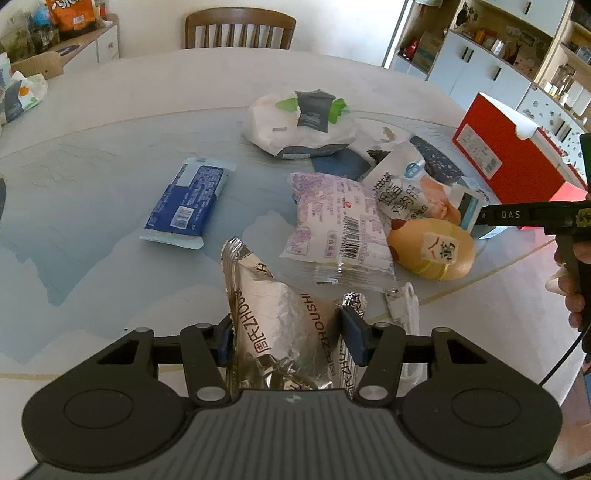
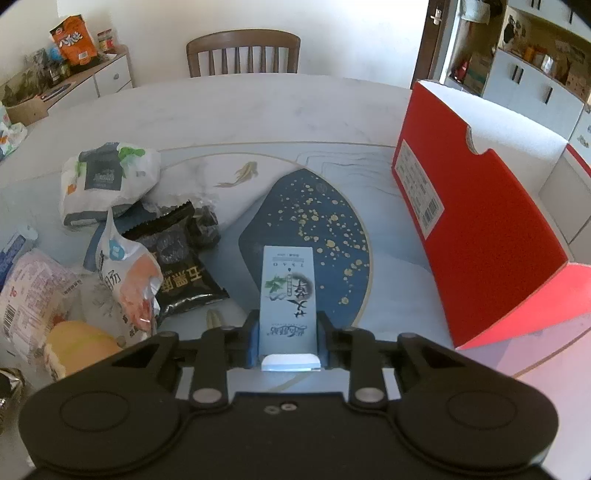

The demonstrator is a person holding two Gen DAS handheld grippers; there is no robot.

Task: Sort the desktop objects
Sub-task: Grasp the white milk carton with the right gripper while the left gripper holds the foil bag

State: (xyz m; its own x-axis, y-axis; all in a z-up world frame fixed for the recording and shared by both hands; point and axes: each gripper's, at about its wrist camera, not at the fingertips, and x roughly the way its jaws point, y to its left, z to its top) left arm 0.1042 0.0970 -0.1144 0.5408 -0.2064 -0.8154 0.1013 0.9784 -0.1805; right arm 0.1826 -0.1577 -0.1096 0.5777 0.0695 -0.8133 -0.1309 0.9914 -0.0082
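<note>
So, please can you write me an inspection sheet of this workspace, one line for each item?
Surface: round pale table with blue printed patterns.
Job's things: crinkled silver foil snack packet; slim pale blue carton; open red cardboard box.
Clutter: blue-and-white wrapped pack, purple-white bun packet, yellow round wrapped item, black snack packet, white plastic bag.
Grippers: left gripper shut on the foil packet; right gripper shut on the carton.
Cables: white cable beside the foil packet.
Surroundings: wooden chair, white cabinets, orange snack bag on a sideboard.
</note>
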